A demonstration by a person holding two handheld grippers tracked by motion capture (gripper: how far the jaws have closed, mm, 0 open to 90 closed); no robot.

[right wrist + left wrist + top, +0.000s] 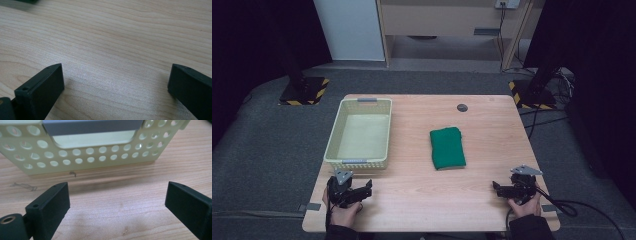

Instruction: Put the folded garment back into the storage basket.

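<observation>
A folded green cloth (pixel 447 147) lies flat on the wooden table (pixel 422 200), right of centre. A pale yellow perforated basket (pixel 360 133) stands empty at the left; its near wall (pixel 95 155) with a grey handle fills the top of the left gripper view. My left gripper (pixel 362 189) rests near the front left edge, just in front of the basket, jaws wide apart with bare wood between them (pixel 117 202). My right gripper (pixel 498 188) sits at the front right edge, open (pixel 116 80) over bare table, well below and right of the cloth.
A small dark round disc (pixel 462 107) lies near the table's back edge. Cables (pixel 572 207) trail off the right gripper across the grey floor. Black stands with hazard-striped bases (pixel 304 90) flank the table's far corners.
</observation>
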